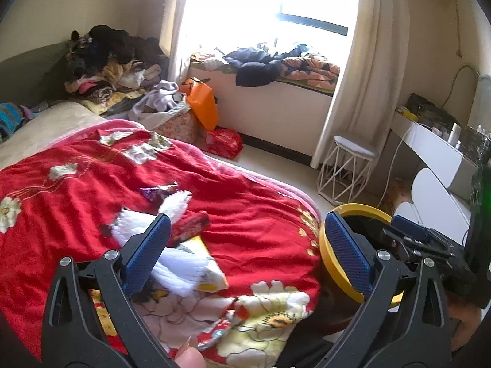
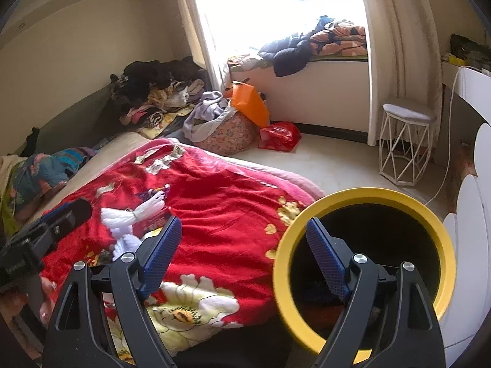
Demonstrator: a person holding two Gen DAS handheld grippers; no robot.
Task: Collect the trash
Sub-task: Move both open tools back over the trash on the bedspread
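Nearest the left camera, the left tool [image 1: 245, 239] stands with its blue pads [image 1: 345, 245] wide apart and nothing between them, held over the near edge of a bed. A fingertip [image 1: 190, 357] of the person shows at the bottom of that view. The right tool [image 2: 242, 245] is likewise spread wide and empty; its right pad sits in front of the dark mouth of a yellow-rimmed bin [image 2: 362, 194], and its left pad is over the bed.

The bin stands on the floor just beside the bed's right edge; in the left view its yellow rim [image 1: 325, 248] shows behind the right pad.

On the bed lies a red blanket [image 1: 245, 202] with a flower print. The trash is scattered on it, just past the left tool's left pad: a white fringed bundle [image 1: 175, 205], a flat yellow-and-white wrapper [image 1: 211, 273] partly under it, a small red wrapper [image 1: 193, 222] and, a little farther off, a purple wrapper [image 1: 156, 191]. From the right camera the white bundle [image 2: 135, 214] and the purple wrapper [image 2: 153, 194] lie left of the tool, with the left tool's body [image 2: 40, 239] at that edge of the picture.

Farther back, a pile of clothes [image 1: 107, 61] fills the corner by the wall. An orange bag [image 1: 202, 104] and a red plastic bag [image 1: 224, 142] sit on the floor below the window seat [image 1: 276, 98], which carries more clothes. A white wire stool [image 1: 346, 168] stands by the curtain [image 1: 362, 61], and a white tabletop [image 1: 429, 141] with bottles is at the right.
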